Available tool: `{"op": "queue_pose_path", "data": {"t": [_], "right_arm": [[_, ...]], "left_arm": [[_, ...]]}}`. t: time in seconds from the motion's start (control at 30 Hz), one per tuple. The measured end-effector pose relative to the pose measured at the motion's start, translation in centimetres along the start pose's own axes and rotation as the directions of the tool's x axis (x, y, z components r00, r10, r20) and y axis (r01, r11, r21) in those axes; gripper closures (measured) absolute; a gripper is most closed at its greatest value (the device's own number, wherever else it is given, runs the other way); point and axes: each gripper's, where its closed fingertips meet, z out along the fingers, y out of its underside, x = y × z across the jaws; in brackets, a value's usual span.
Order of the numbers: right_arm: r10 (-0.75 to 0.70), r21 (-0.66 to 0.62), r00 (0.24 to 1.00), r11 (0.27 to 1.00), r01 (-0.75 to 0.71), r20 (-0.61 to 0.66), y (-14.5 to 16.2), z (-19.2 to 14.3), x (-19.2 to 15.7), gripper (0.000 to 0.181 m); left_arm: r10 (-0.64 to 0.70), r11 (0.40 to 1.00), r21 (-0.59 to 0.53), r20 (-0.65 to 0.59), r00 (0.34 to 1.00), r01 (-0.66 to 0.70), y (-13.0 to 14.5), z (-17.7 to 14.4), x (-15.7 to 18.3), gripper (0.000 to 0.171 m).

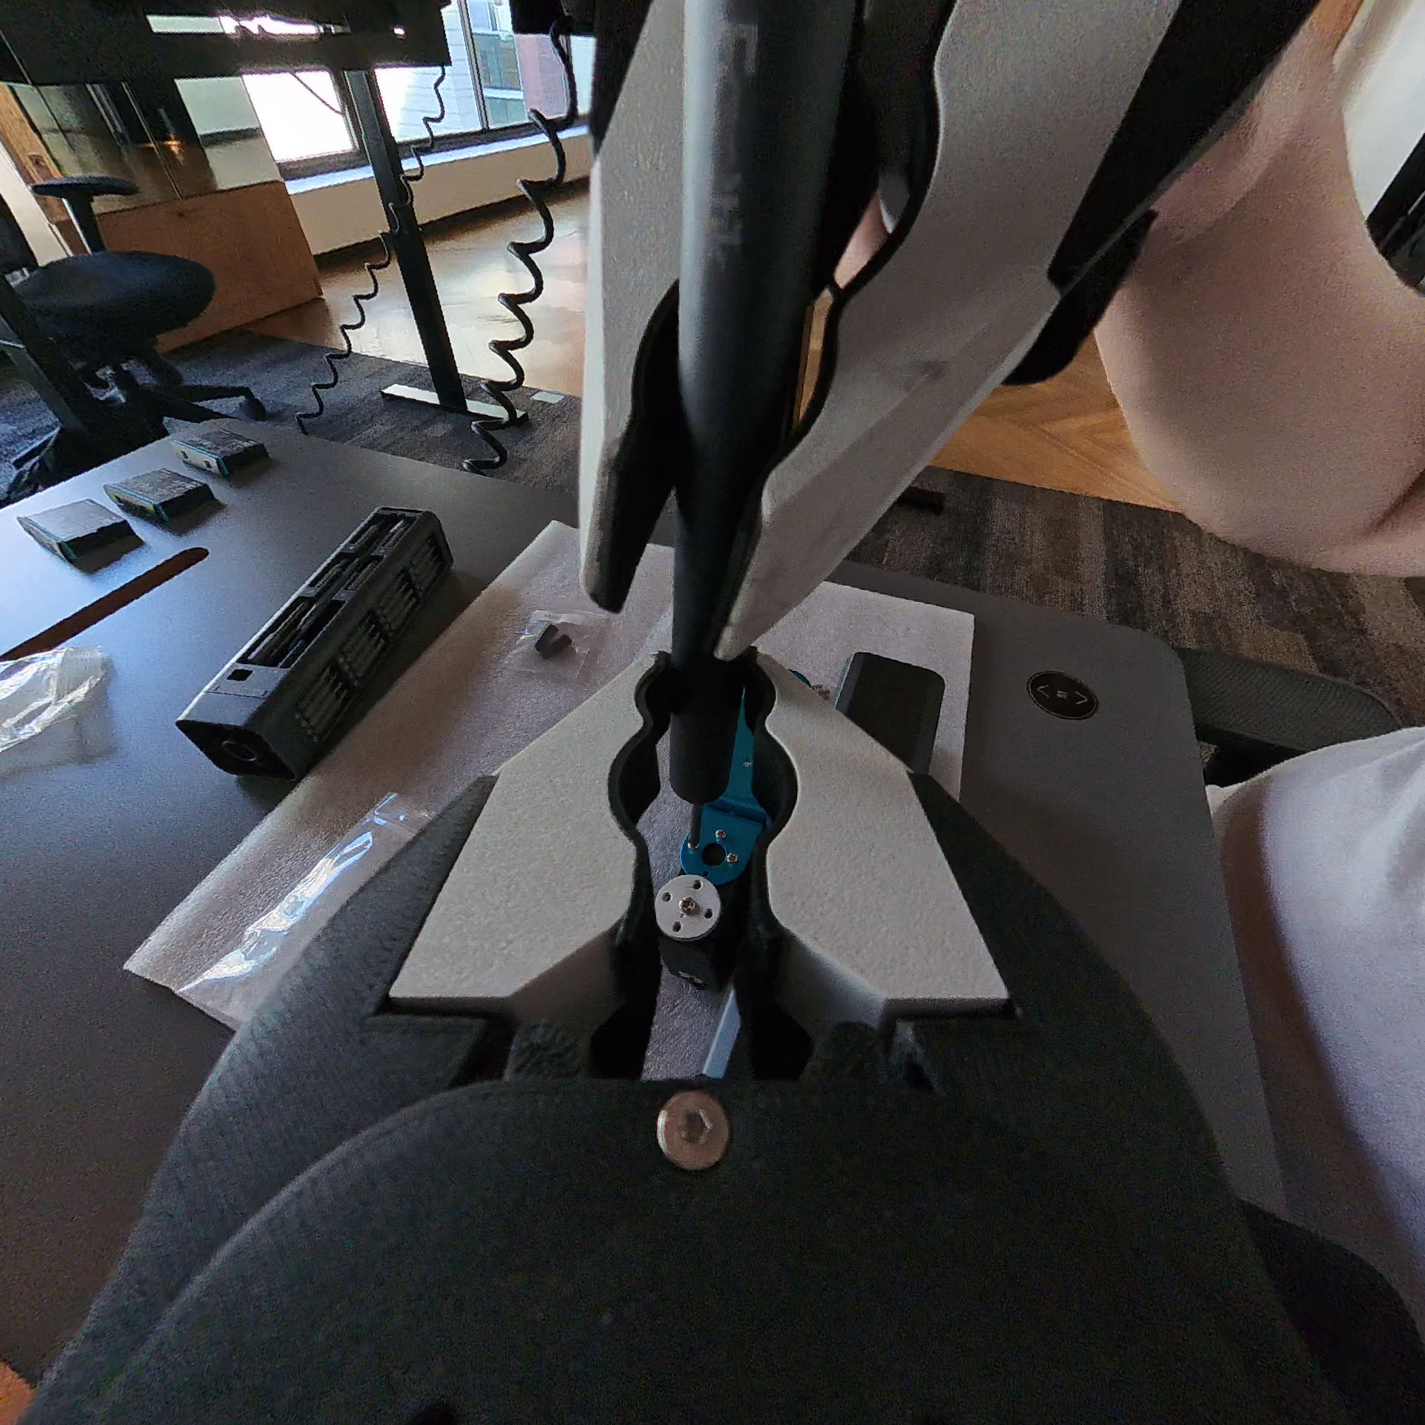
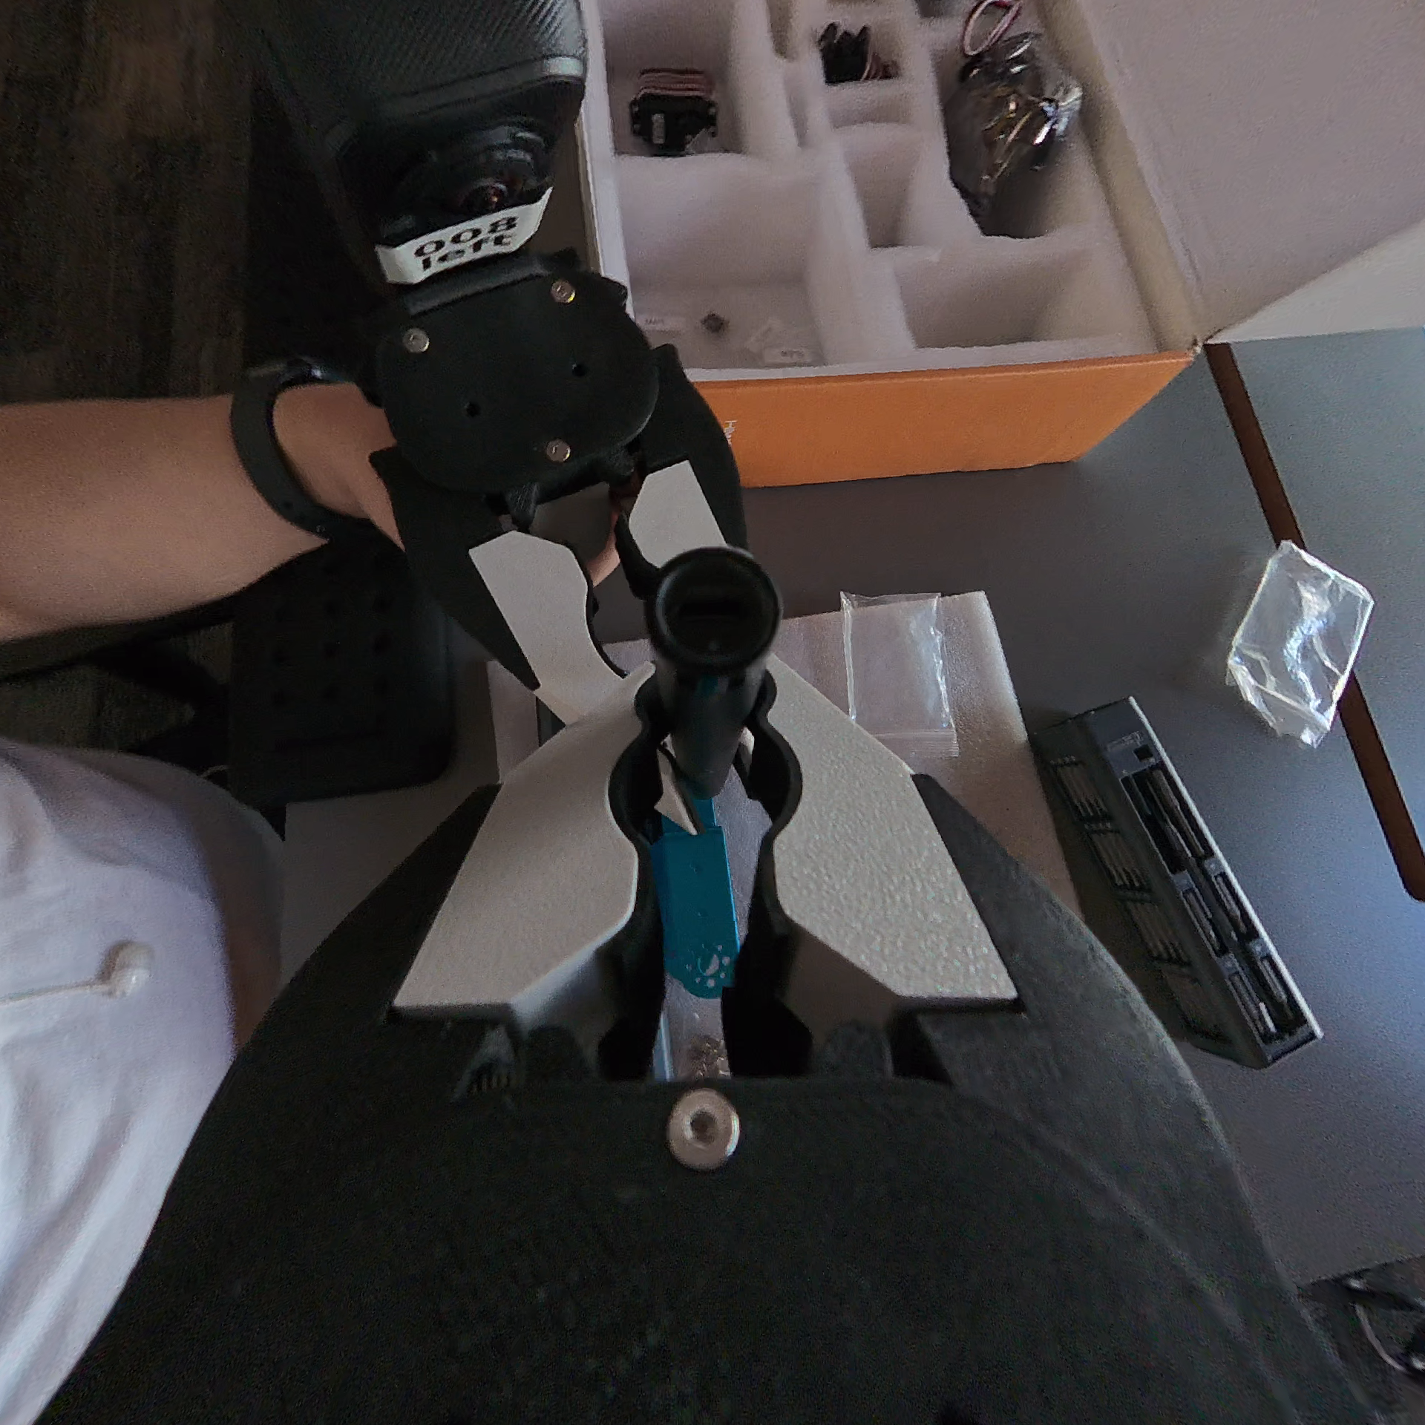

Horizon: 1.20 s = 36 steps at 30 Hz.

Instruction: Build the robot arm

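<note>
- Left gripper (image 1: 705,678): occupies the lower half of the left wrist view, its white-faced fingers pressed in on a small black servo block (image 1: 694,952) with a round silver horn (image 1: 688,904) on top, just below frame centre.
- Blue bracket (image 1: 721,840): sits at frame centre against the servo, one end lying flat beside the silver horn, the rest rising behind it.
- Right gripper (image 1: 671,617): enters from the top of the left wrist view, pinching a black screwdriver (image 1: 705,463) along its shaft; the thin bit meets the flat blue end of the bracket.
- In the right wrist view, the right gripper (image 2: 705,694) fills the lower half, and the screwdriver (image 2: 713,617) is seen end-on at frame centre, with the blue bracket (image 2: 698,902) beneath it between the fingers.
- The left gripper (image 2: 586,686) reaches in from the upper left of that view, held by a hand (image 2: 347,463) with a black wristband (image 2: 258,447).
- White foam sheet (image 1: 493,694): lies under the work on the grey table (image 1: 116,848).
- Black bit case (image 1: 339,640): centre left of the left wrist view, beside the sheet.
- Clear plastic bags (image 2: 1295,655): one crumpled at the right of the right wrist view, and a flat one on the foam.
- Orange box (image 2: 925,416) with white foam compartments: at the top of the right wrist view, holding small parts and wires.
</note>
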Motion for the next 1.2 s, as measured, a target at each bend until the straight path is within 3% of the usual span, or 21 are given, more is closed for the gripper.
{"op": "queue_pose_path", "data": {"t": [0.13, 0.23, 0.4, 0.67, 0.83, 1.2], "right_arm": [[0.054, 0.025, 0.996, 0.998, -0.052, -0.067, 0.2, -0.1, 0.3, 0.164], [0.043, -0.028, 0.989, 0.998, -0.048, -0.144, 1.3, 0.6, 0.7, 0.164], [0.023, -0.001, 0.99, 1.0, -0.024, -0.141, 0.9, 0.8, 0.6, 0.164], [0.09, 0.036, 0.994, 0.995, -0.088, -0.062, 0.2, 0.0, -0.2, 0.164], [0.208, 0.049, 0.978, 0.977, -0.208, -0.003, 0.0, -0.4, -0.6, 0.163], [0.289, 0.07, 0.957, 0.955, -0.288, -0.003, 0.1, -0.1, 0.6, 0.163]], "left_arm": [[-0.035, 0.999, 0.012, 0.035, 0.999, 0.035, 0.0, 0.2, -0.1, 0.152], [-0.056, 0.998, -0.012, 0.117, 0.992, 0.057, 0.6, 0.7, -0.9, 0.145], [0.04, 0.999, -0.043, 0.193, 0.98, -0.033, 0.9, 0.6, -1.5, 0.152], [-0.011, 1.0, 0.015, 0.115, 0.993, 0.009, 0.1, 0.0, -0.2, 0.153], [-0.052, 0.998, 0.047, 0.024, 0.998, 0.05, -0.3, -0.3, 0.9, 0.154], [-0.102, 0.993, 0.054, -0.026, 0.994, 0.103, -0.2, 0.0, 0.3, 0.153]]}}
